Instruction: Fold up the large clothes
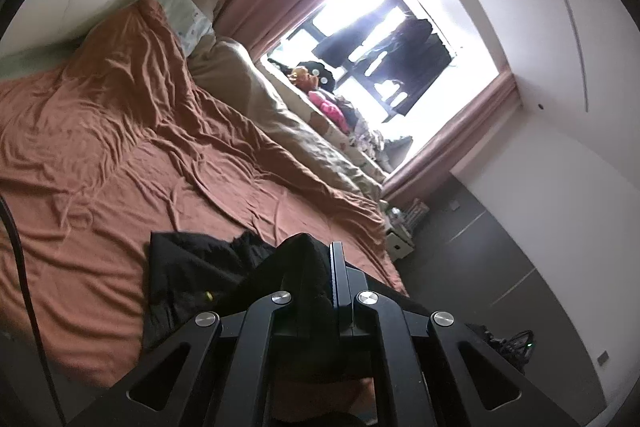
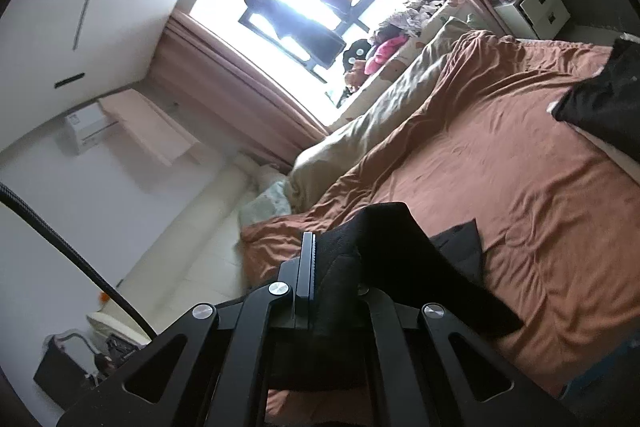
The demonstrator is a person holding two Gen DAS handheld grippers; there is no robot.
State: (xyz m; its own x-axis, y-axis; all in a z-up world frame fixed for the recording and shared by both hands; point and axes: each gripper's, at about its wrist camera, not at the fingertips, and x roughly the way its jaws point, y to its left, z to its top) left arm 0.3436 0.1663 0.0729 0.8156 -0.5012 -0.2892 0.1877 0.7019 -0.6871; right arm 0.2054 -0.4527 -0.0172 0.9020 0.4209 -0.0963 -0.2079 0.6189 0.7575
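Folding barely begun: left tool [image 1: 320,267] and right tool [image 2: 332,259] each clamped on the black garment [image 1: 192,267], lifted at the bed's [image 1: 120,167] near edge, remainder crumpled on the sheet, all folds still outstanding

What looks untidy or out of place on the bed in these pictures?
Nothing is damaged. The black garment lies bunched, not flat, with both grippers, left and right, shut on it. The brown sheet is wrinkled, and a beige duvet is pushed to the window side.
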